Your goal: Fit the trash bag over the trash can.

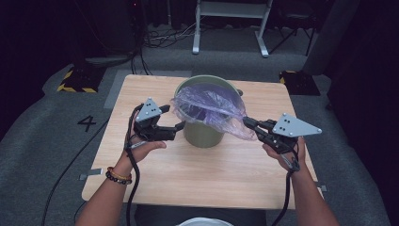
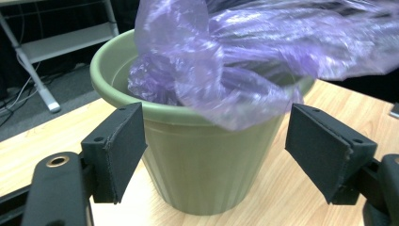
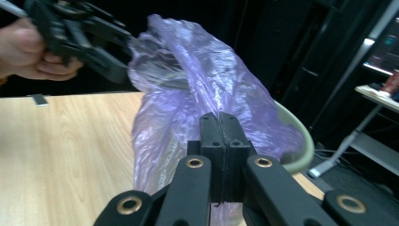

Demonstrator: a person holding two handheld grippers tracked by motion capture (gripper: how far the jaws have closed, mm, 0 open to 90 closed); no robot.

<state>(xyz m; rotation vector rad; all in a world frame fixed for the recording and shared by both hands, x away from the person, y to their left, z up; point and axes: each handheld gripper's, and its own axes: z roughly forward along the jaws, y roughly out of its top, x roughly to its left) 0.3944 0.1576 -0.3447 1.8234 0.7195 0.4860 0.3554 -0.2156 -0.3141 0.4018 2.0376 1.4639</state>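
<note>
A green ribbed plastic pot (image 1: 203,132) stands at the middle of the wooden table (image 1: 141,94). A thin purple plastic bag (image 1: 211,104) lies crumpled over its mouth and trails off its right rim. My right gripper (image 1: 248,122) is shut on that trailing edge of the bag (image 3: 188,94); its jaws (image 3: 219,127) are pressed together with film between them. My left gripper (image 1: 173,117) is open just left of the pot. In the left gripper view its wide-apart pads (image 2: 120,150) frame the pot (image 2: 202,165) without touching it, and the bag (image 2: 226,61) hangs above them.
The table's edges lie a hand's width beyond each gripper. On the grey floor behind the table are a white metal frame (image 1: 230,19), cables, and two yellow-and-black striped bases (image 1: 75,80). A white round object (image 1: 204,221) shows at the near edge.
</note>
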